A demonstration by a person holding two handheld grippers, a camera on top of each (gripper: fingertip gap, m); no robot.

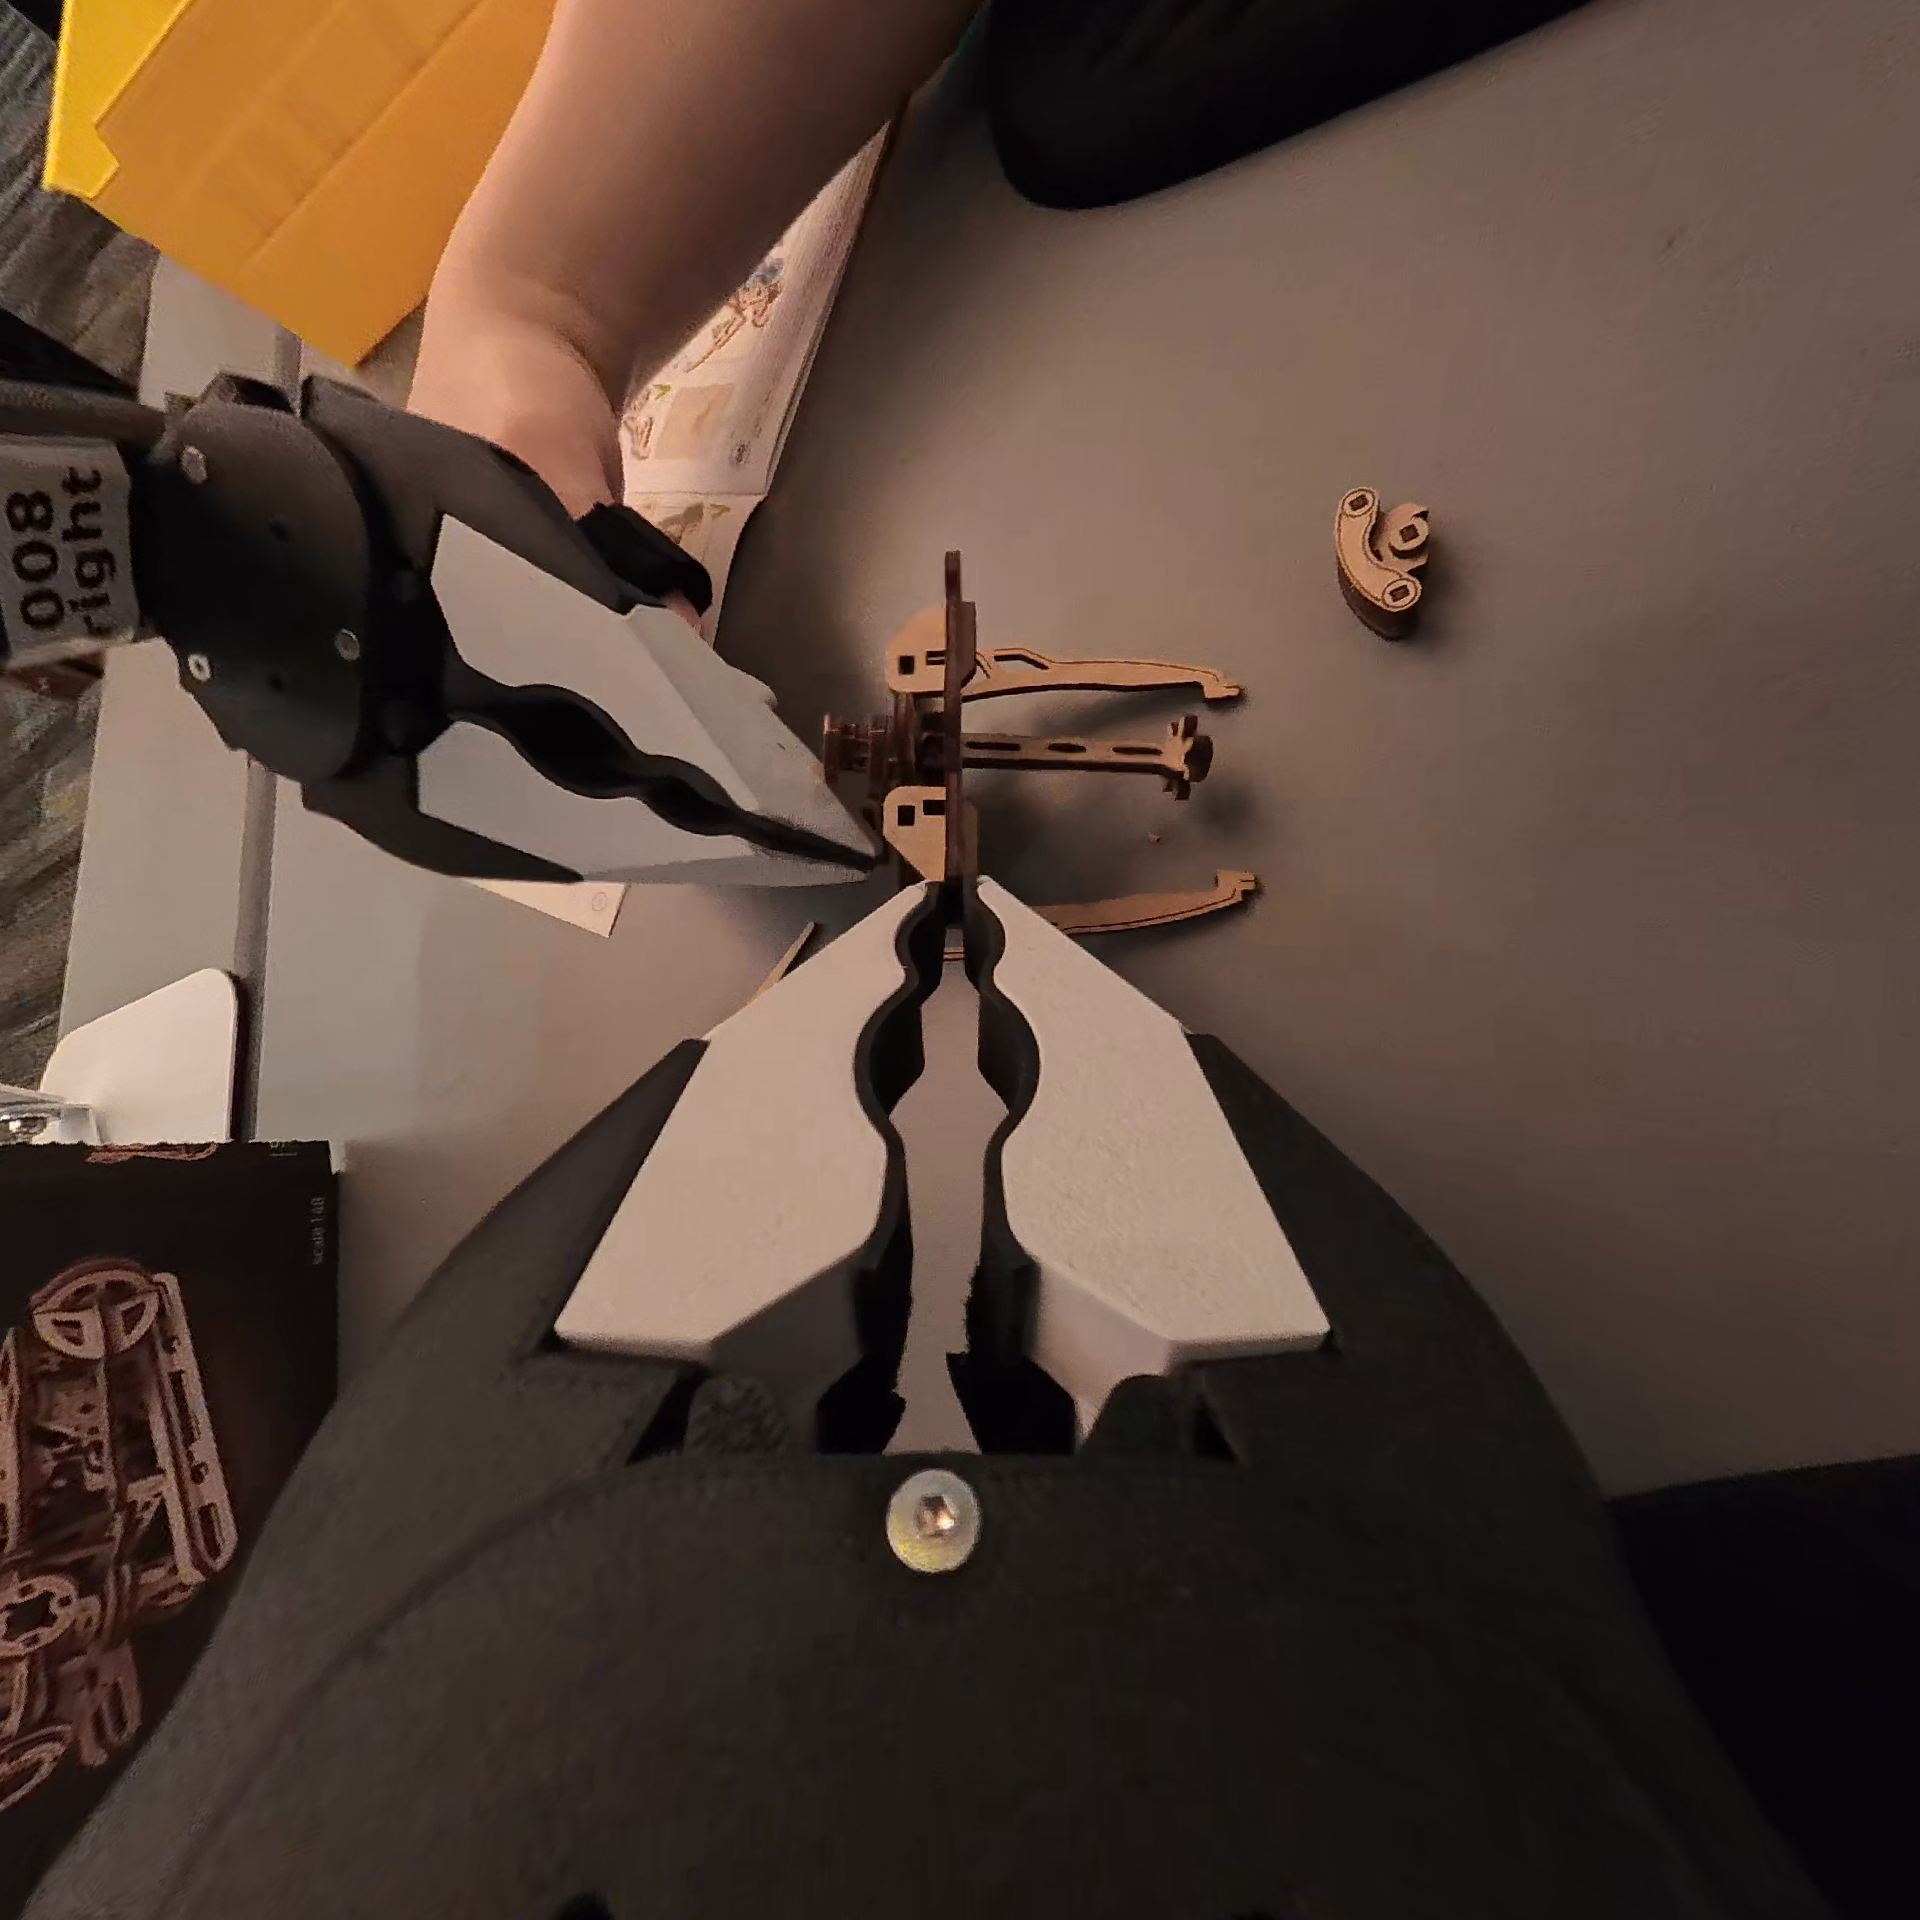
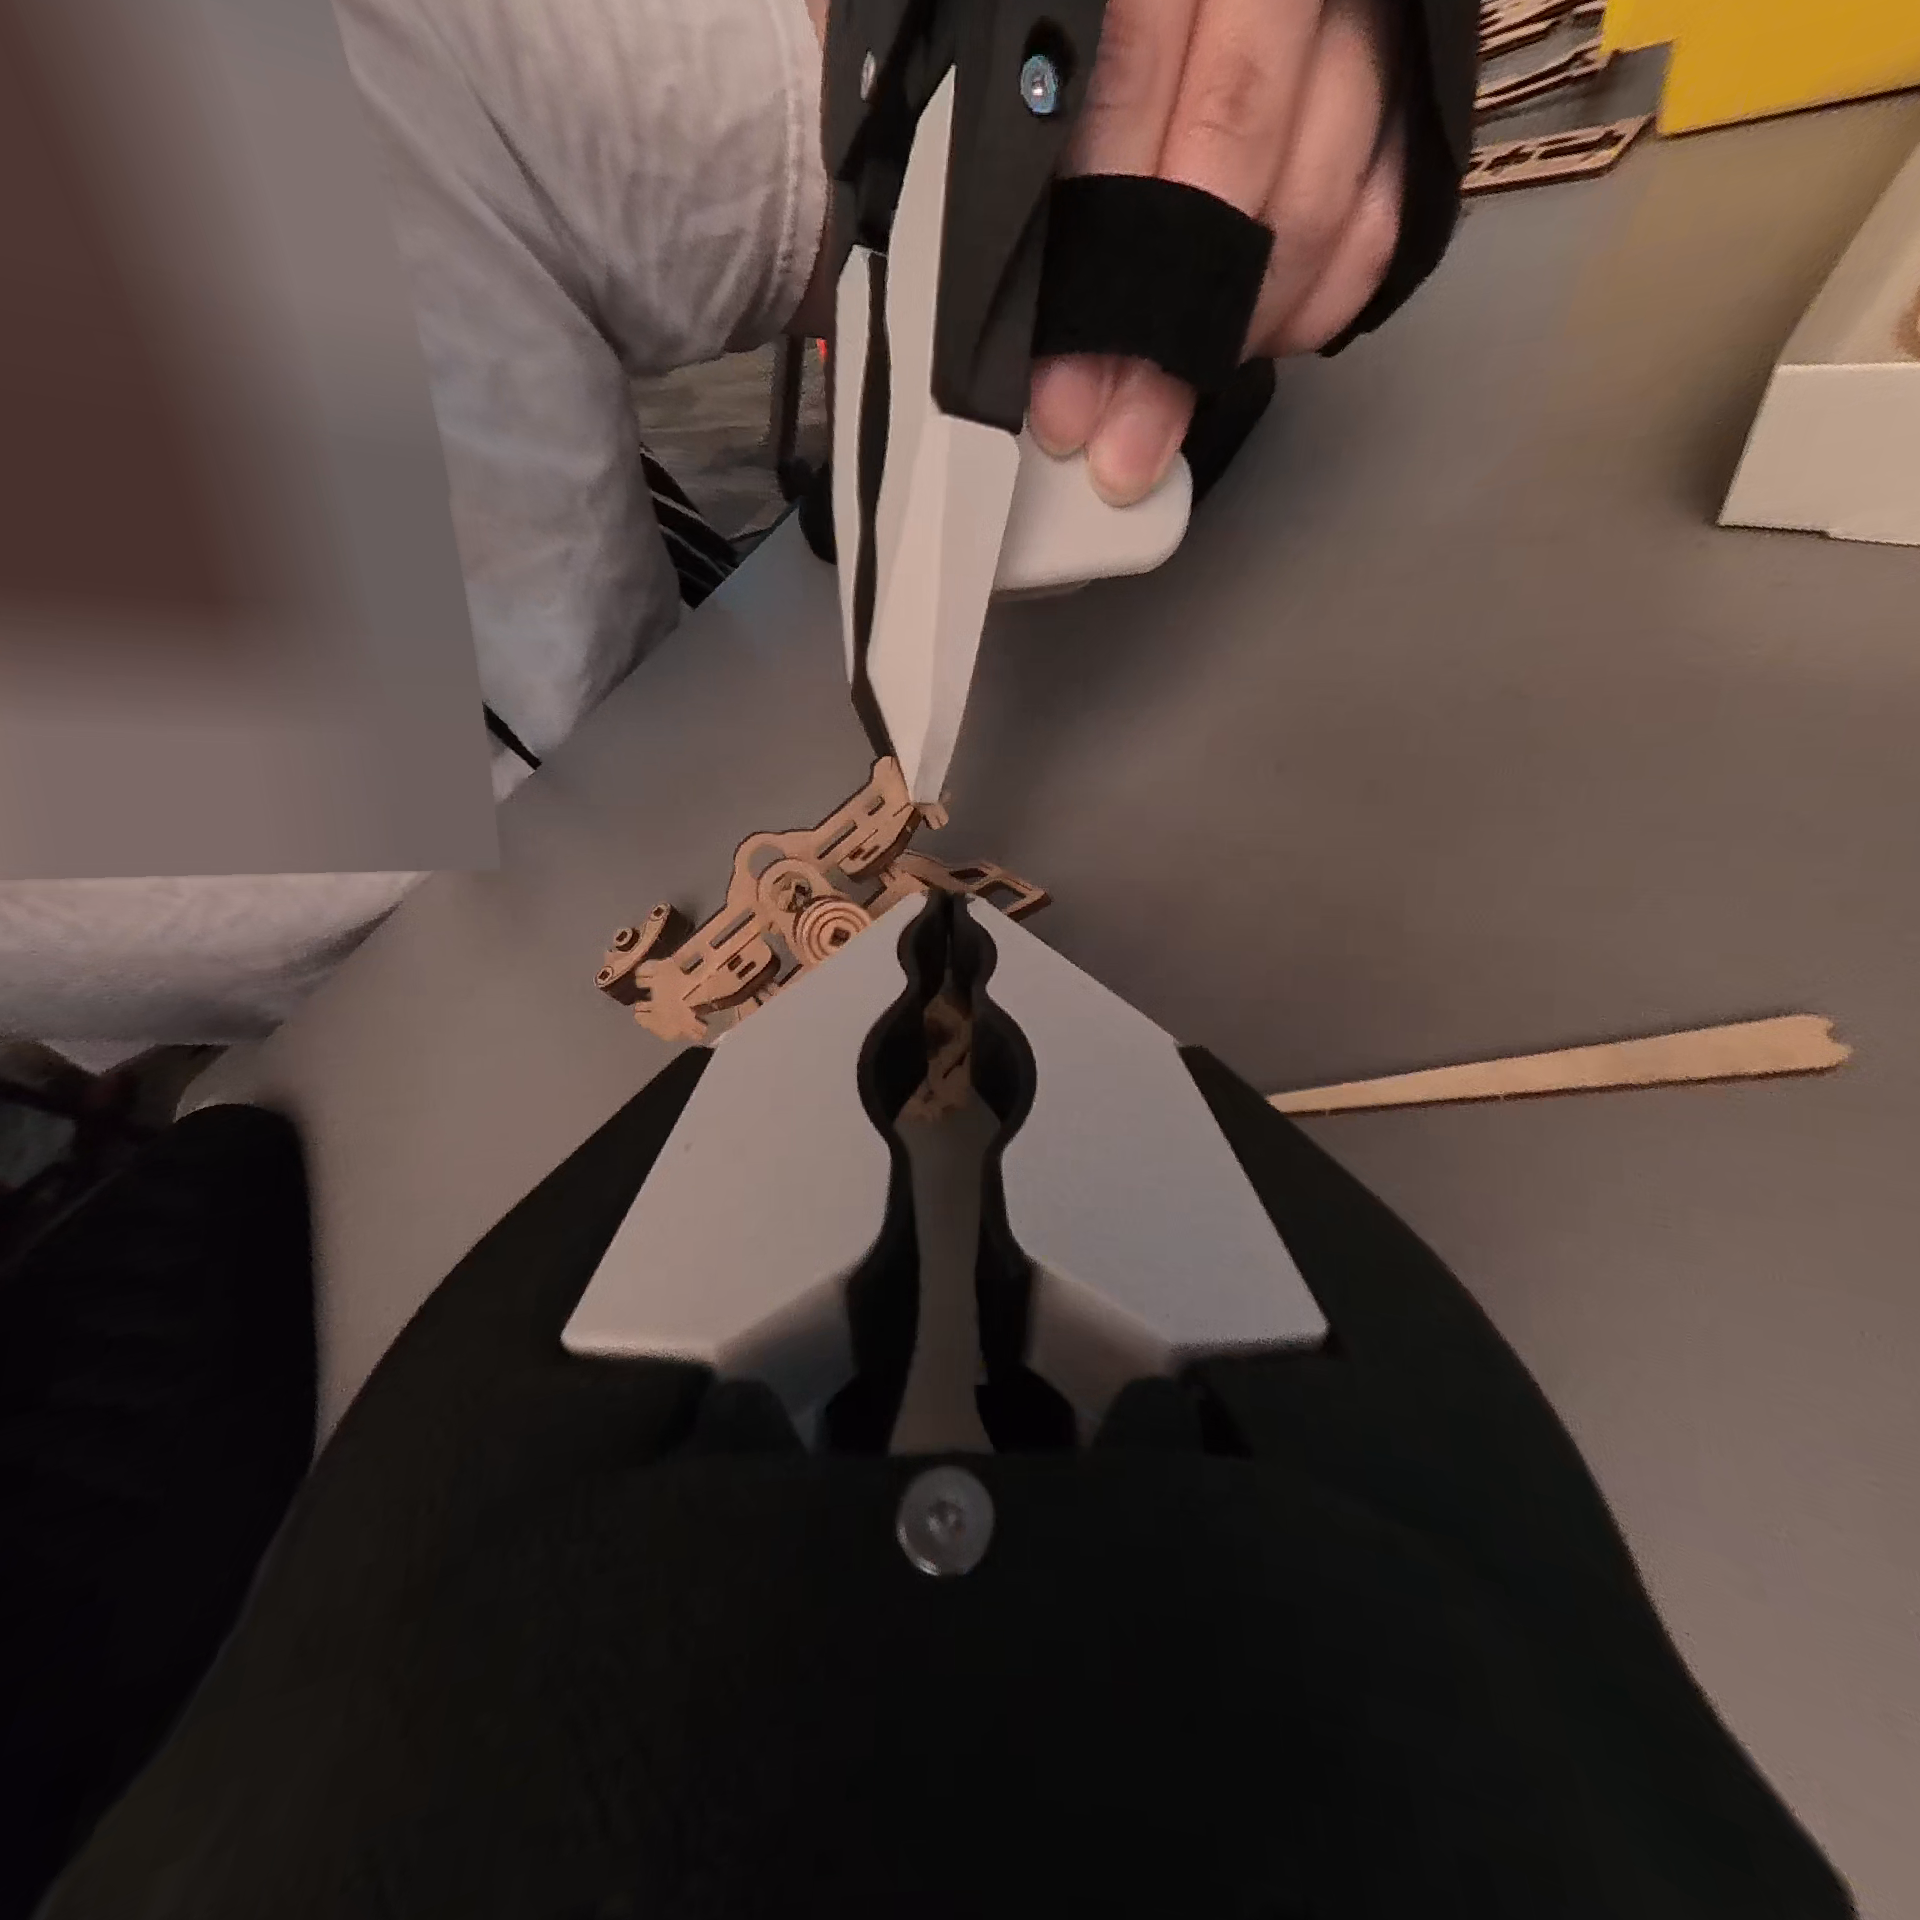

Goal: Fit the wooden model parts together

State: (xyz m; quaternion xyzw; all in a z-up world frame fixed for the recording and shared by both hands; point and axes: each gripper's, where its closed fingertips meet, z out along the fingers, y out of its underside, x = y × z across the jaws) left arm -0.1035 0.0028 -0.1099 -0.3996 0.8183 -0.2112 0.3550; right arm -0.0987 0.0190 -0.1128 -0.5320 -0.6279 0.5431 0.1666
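Note:
A small wooden model [image 1: 940, 743] of several slotted laser-cut pieces is held above the grey table [image 1: 1455, 935]. My left gripper [image 1: 948, 896] is shut on the lower edge of its upright plate. Thin wooden arms [image 1: 1101, 675] stick out to the right. My right gripper [image 1: 868, 854] comes in from the left, shut, with its tips at the model's lower tab. In the right wrist view my right gripper [image 2: 948, 906] is shut on a thin wooden part [image 2: 940, 1049] at the model [image 2: 790, 925]. The left gripper [image 2: 920, 790] pinches the model from above.
A small curved wooden part [image 1: 1377, 561] lies on the table to the right. A flat wooden stick [image 2: 1558, 1065] lies beside my right gripper. An instruction sheet [image 1: 727, 384], a yellow box [image 1: 291, 156], a dark kit box [image 1: 135, 1403] and a white box [image 2: 1829, 416] stand around. The tips of both grippers are at nearly the same place.

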